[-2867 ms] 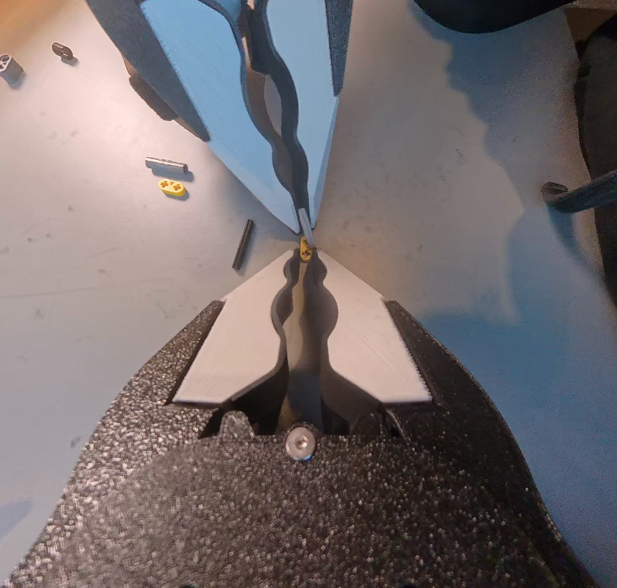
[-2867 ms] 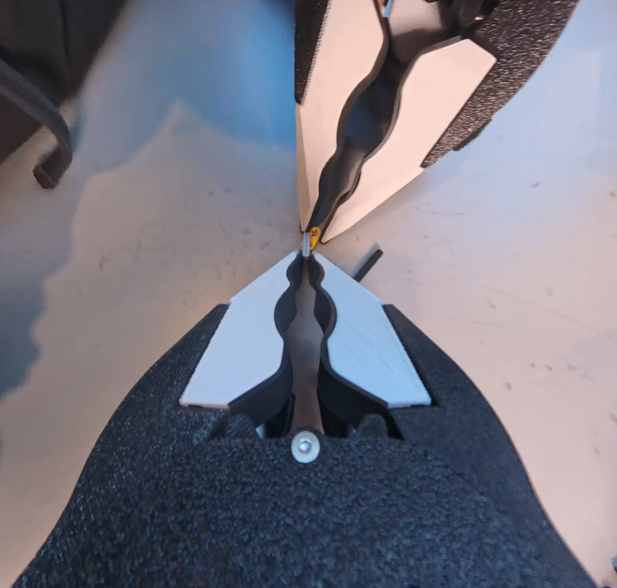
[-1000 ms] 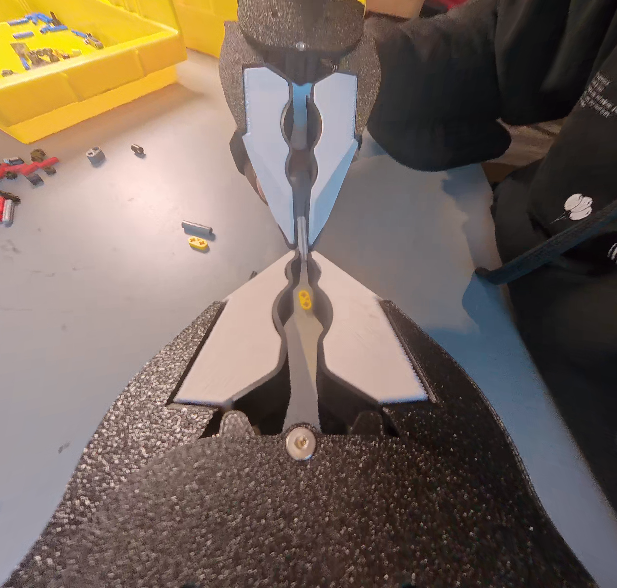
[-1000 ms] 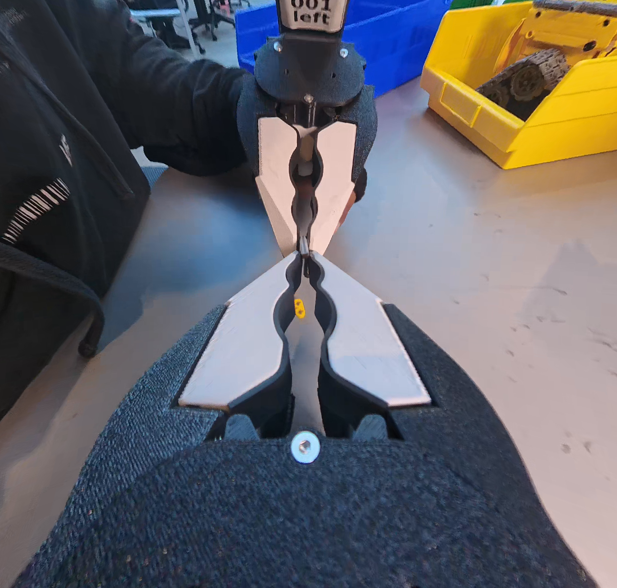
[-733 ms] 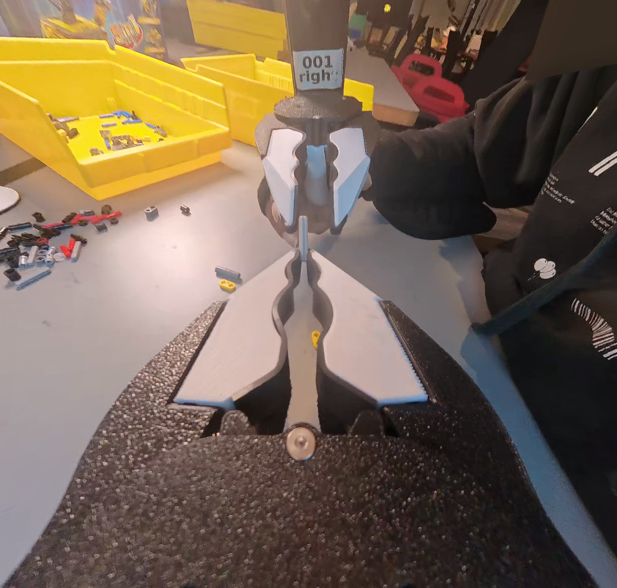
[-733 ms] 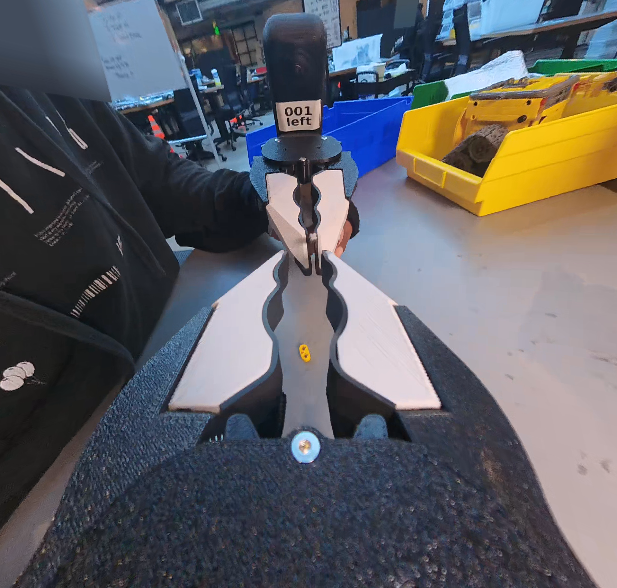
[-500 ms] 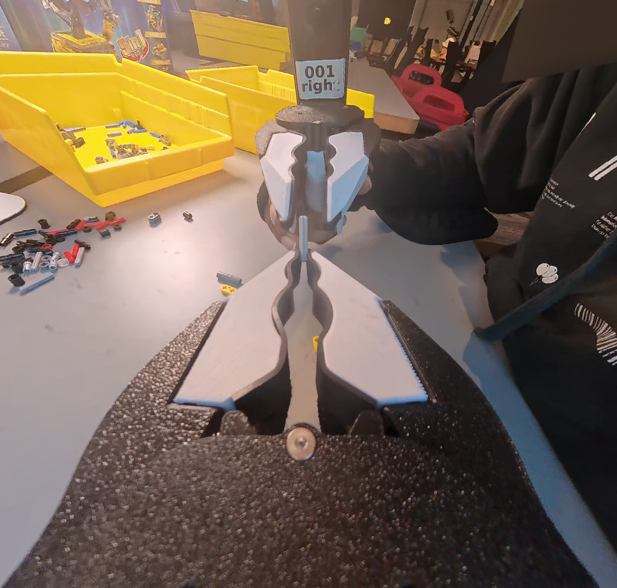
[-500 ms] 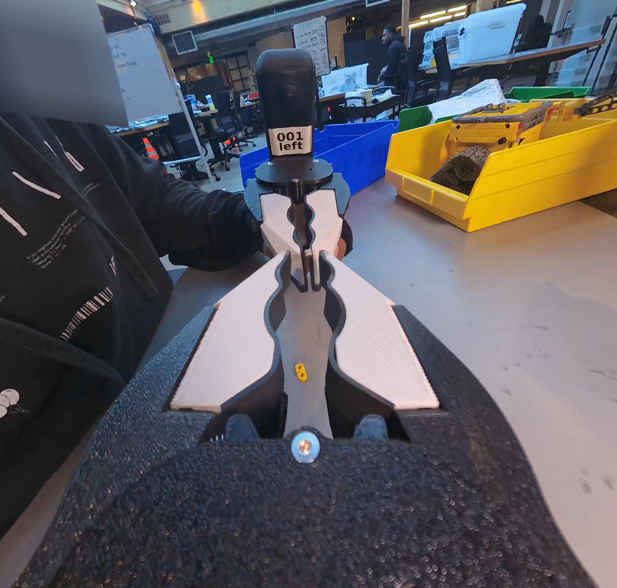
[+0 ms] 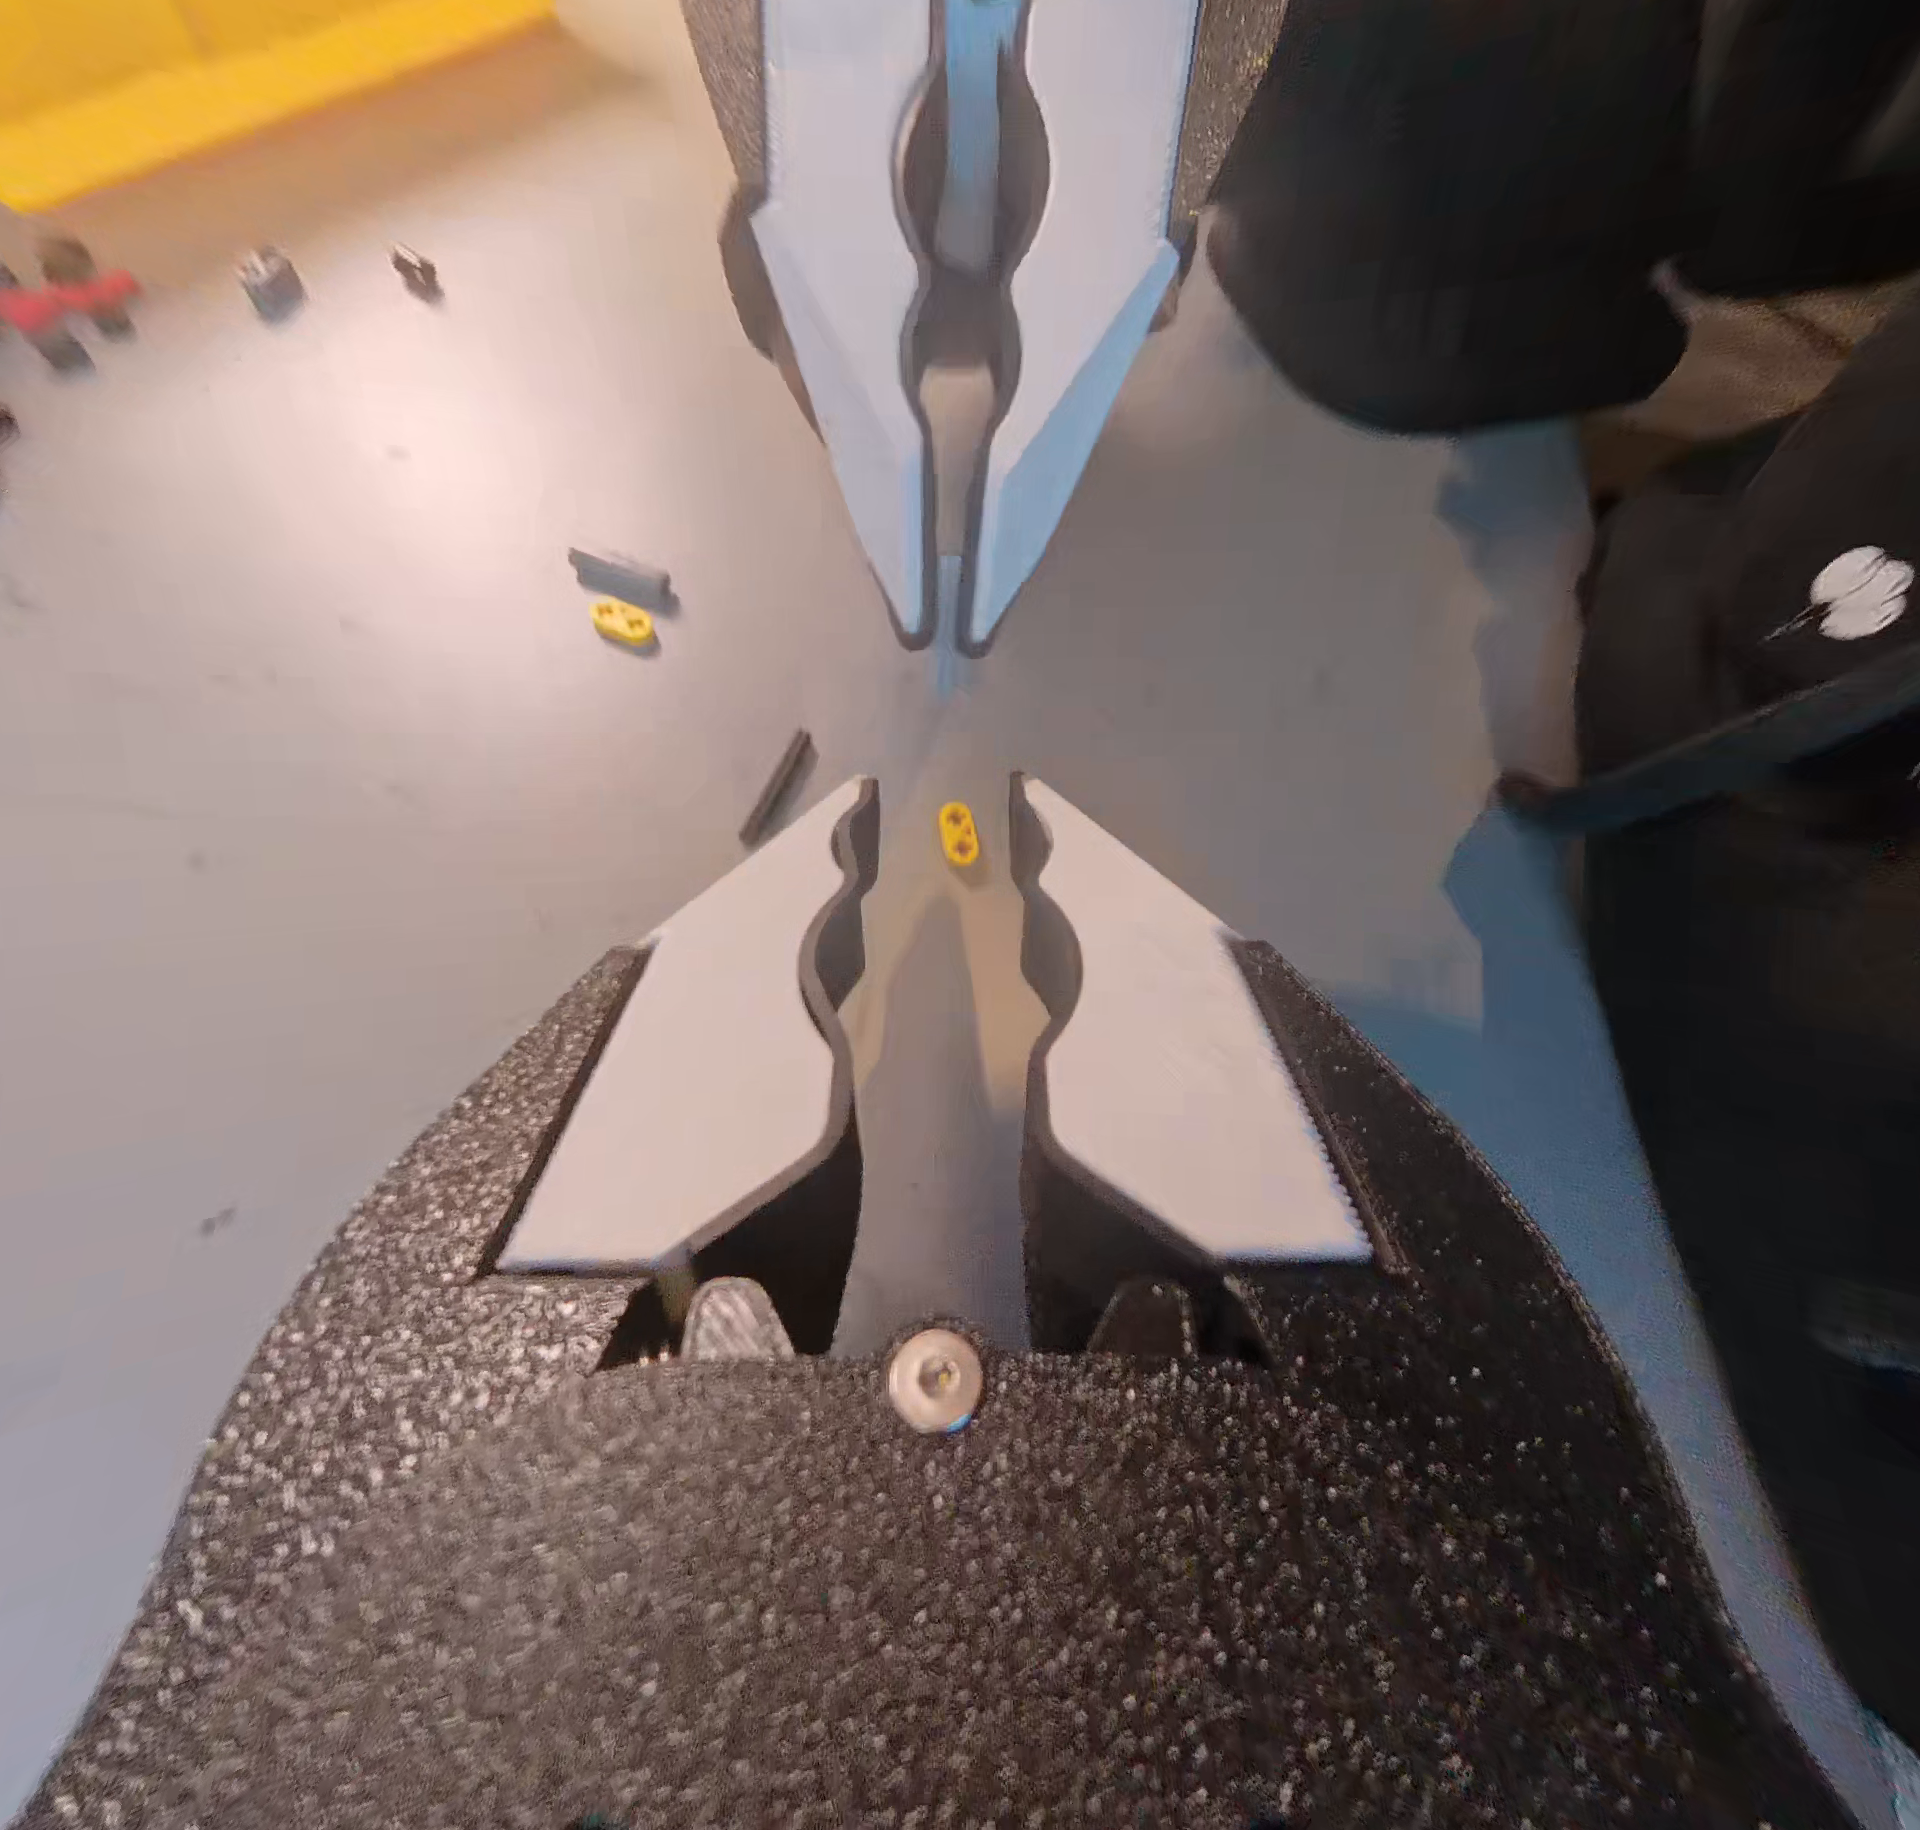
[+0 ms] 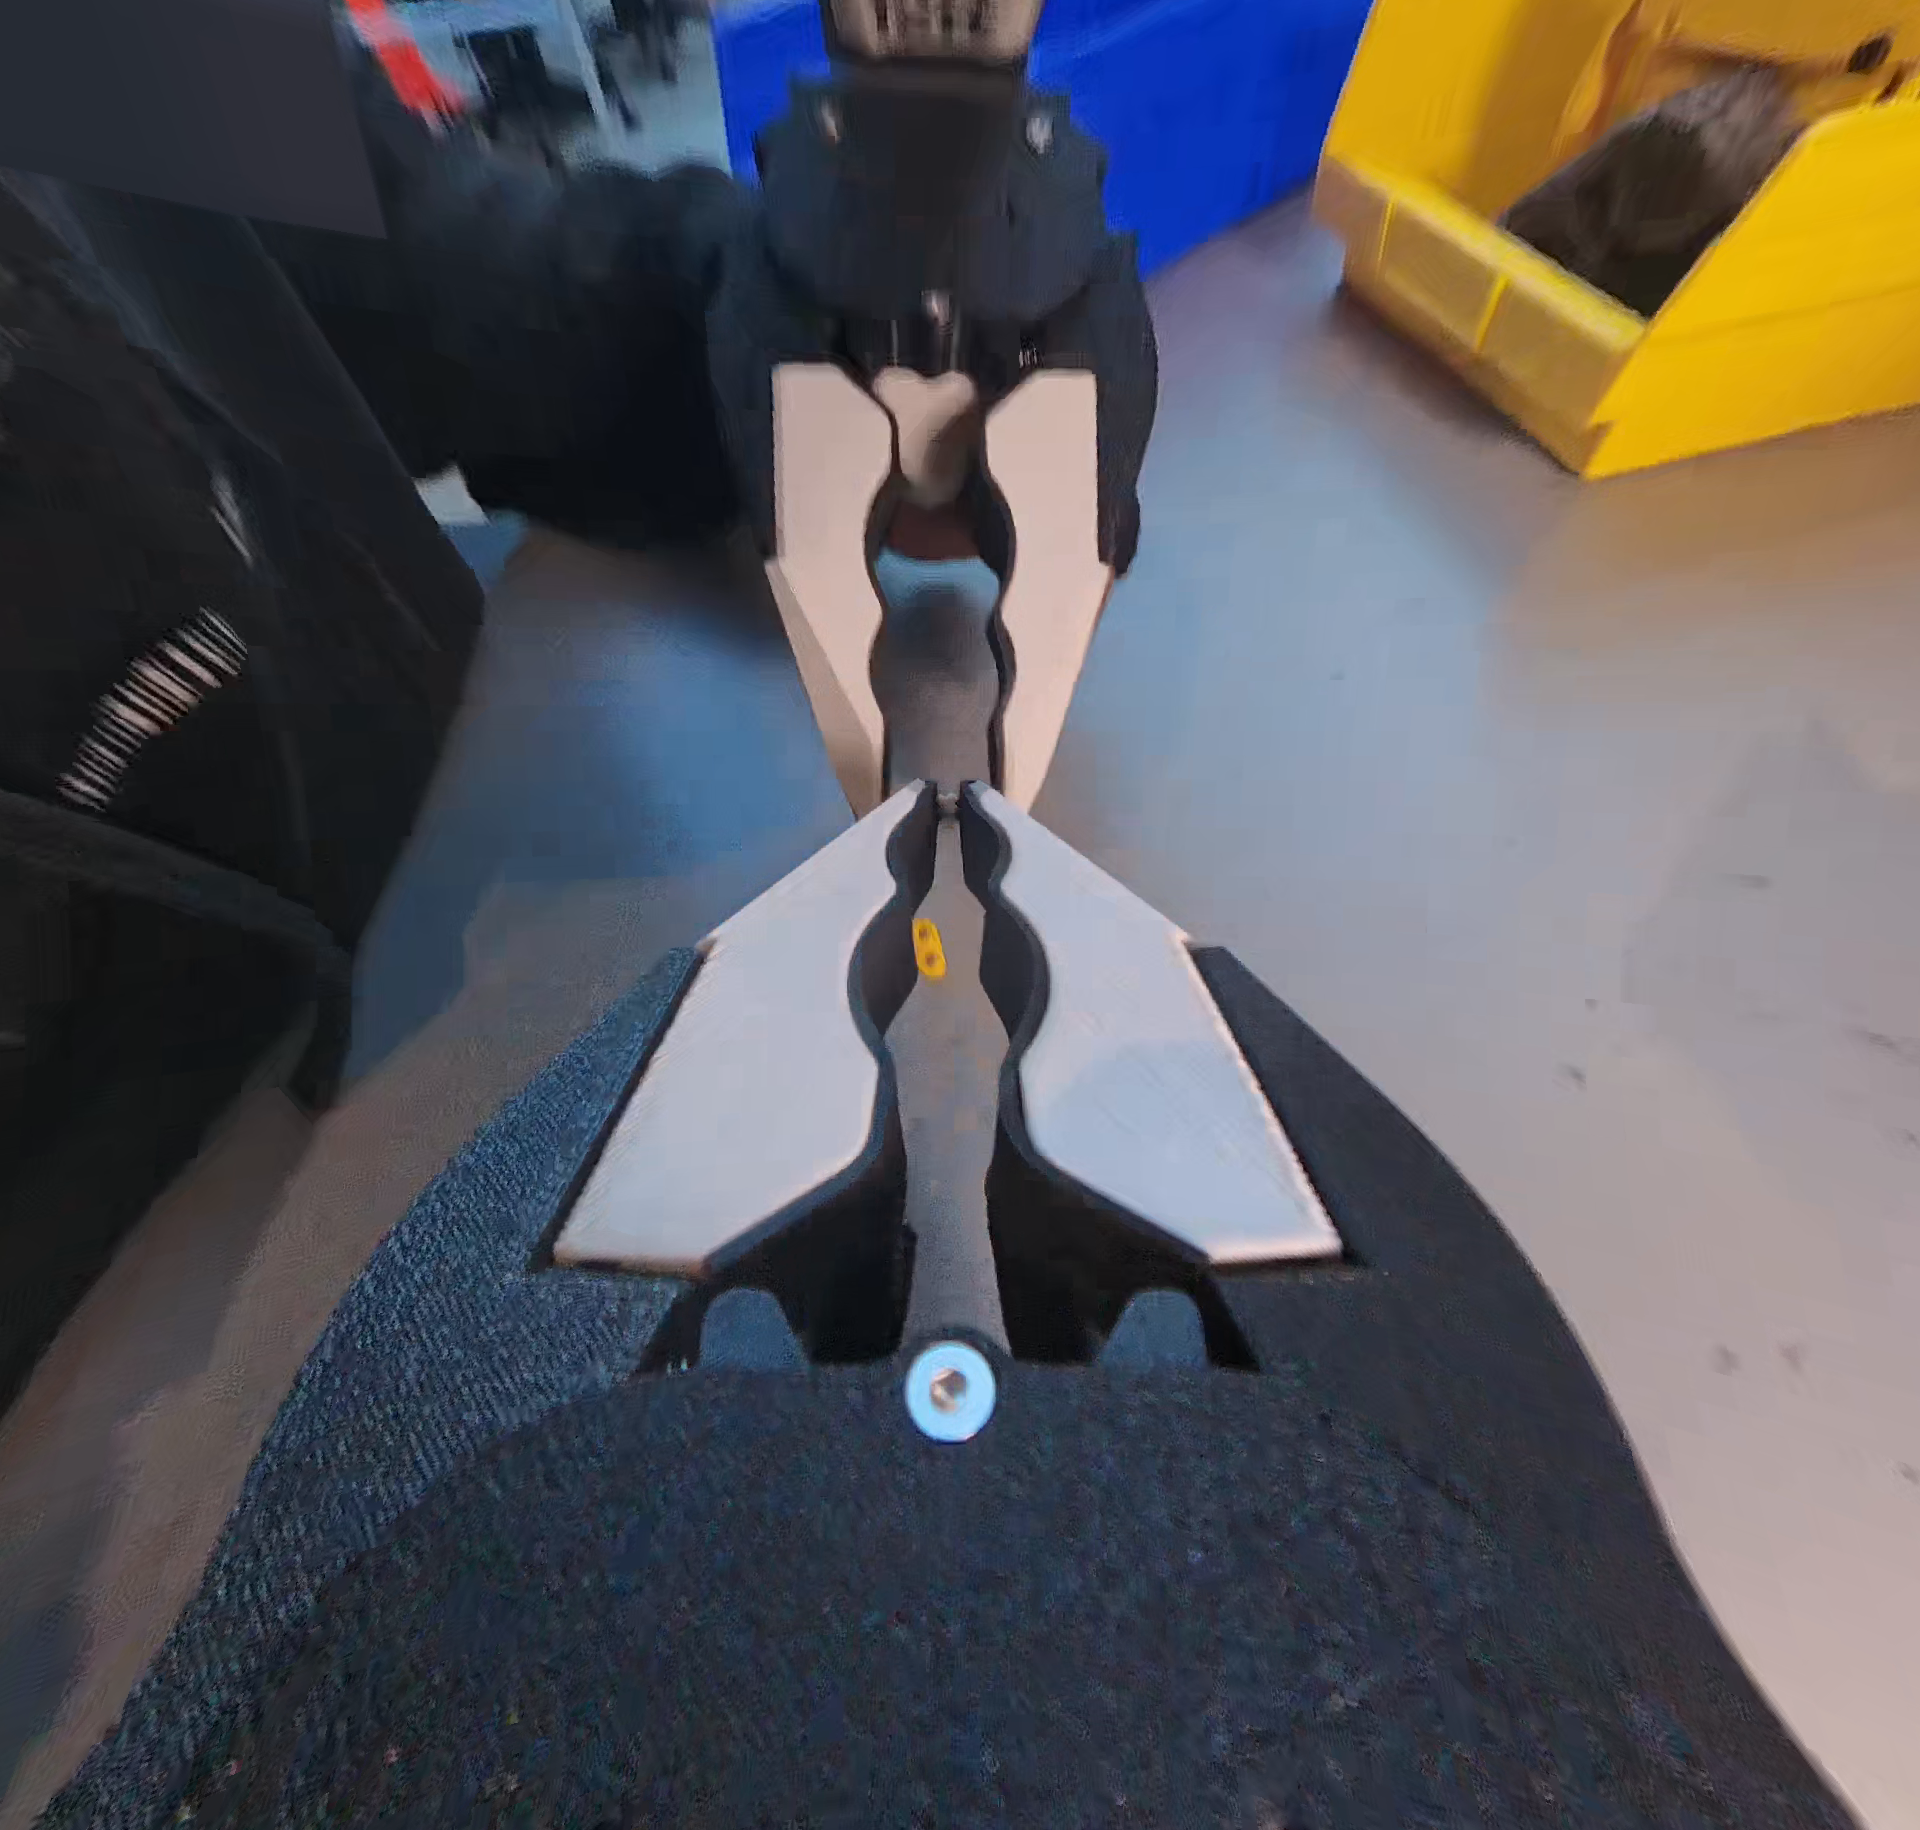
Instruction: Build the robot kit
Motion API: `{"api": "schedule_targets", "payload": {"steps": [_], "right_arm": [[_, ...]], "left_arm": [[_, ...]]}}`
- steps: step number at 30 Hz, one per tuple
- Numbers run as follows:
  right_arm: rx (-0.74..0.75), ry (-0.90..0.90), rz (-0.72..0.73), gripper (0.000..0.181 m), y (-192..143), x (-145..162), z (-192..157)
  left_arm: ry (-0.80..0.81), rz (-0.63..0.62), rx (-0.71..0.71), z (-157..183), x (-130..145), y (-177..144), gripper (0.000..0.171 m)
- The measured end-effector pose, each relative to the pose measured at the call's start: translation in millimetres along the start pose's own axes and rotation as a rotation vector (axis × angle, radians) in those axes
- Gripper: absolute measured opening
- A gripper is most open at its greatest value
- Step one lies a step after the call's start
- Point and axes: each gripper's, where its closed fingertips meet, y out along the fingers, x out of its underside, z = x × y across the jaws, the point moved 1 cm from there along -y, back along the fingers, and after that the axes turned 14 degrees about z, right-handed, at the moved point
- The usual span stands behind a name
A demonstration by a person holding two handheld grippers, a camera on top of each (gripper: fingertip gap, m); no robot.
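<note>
This is a workshop or maker lab. On the grey counter (image 10: 1455, 741) a yellow parts bin (image 10: 1662, 253) stands at 2 o'clock and a blue bin (image 10: 1195, 66) at 12 o'clock. Small plastic building parts (image 9: 73, 305) lie scattered at 10 o'clock, near another yellow bin (image 9: 208, 35).

Both views smear with motion blur, worst toward the top and edges; the yellow bin (image 10: 1621, 253) in the right wrist view's upper right is soft. Wide-angle bending bows the frame edges. Light is moderate, warm at the left wrist view's upper left on the table (image 9: 312, 741), with cool bluish shadow at its right.
</note>
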Motion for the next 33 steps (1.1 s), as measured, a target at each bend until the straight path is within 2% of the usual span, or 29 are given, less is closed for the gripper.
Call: {"api": "schedule_targets", "payload": {"steps": [2,5,9,33], "right_arm": [[-0.034,-0.054,-0.159,0.004,2.0,22.7,-4.9],[-0.052,-0.096,-0.251,0.004,8.5,36.1,-8.1],[-0.052,-0.118,-0.327,0.004,8.9,47.7,-7.2],[-0.036,-0.108,-0.344,0.004,11.1,51.7,-6.6]], "left_arm": [[0.026,-0.085,-0.013,2.9,16.0,4.2,0.021],[0.083,-0.196,-0.027,4.7,34.4,11.8,0.019],[0.102,-0.208,-0.050,0.8,35.7,15.7,0.008],[0.153,-0.188,-0.033,-1.5,35.4,18.6,0.008]]}}
